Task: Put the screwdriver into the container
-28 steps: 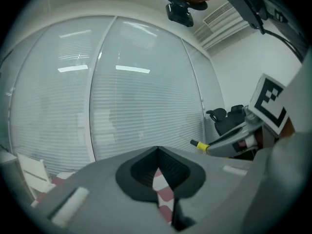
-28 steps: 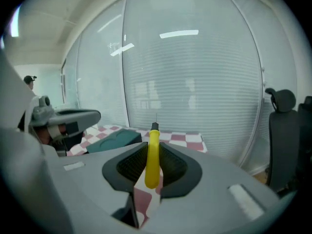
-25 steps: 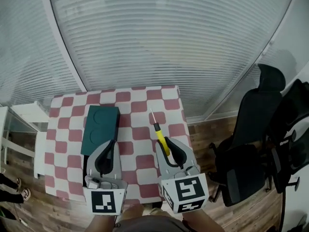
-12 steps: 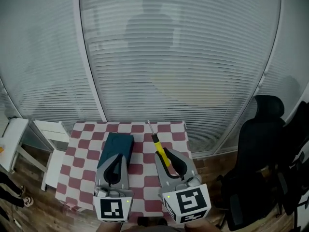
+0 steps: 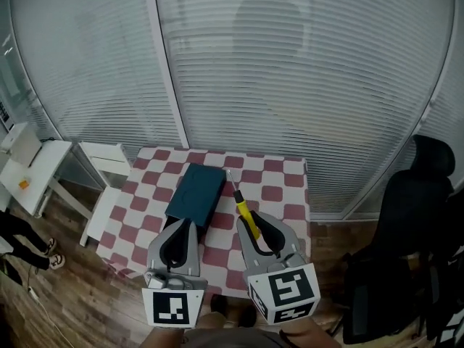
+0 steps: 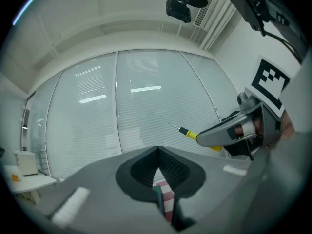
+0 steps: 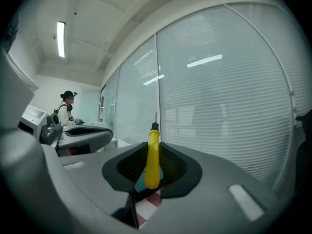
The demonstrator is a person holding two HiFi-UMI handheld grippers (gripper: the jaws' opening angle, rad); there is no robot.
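Note:
My right gripper (image 5: 254, 228) is shut on a yellow-handled screwdriver (image 5: 243, 209), whose black collar and thin metal shaft point away from me over the table. In the right gripper view the screwdriver (image 7: 152, 155) stands upright between the jaws. The dark teal closed container (image 5: 196, 193) lies on the checkered table (image 5: 283, 187), just left of the screwdriver tip. My left gripper (image 5: 180, 239) is shut with nothing in it, held over the near end of the container. In the left gripper view the screwdriver (image 6: 195, 134) and the right gripper (image 6: 234, 130) show at the right.
The small red-and-white checkered table stands against a glass wall with blinds (image 5: 290, 85). A white side table (image 5: 43, 165) is at the left, black office chairs (image 5: 413, 230) at the right. A person (image 7: 66, 106) stands far off in the right gripper view.
Both grippers and the head camera have lifted and shifted, so the table looks smaller and sits more to the right. The right gripper still holds the screwdriver.

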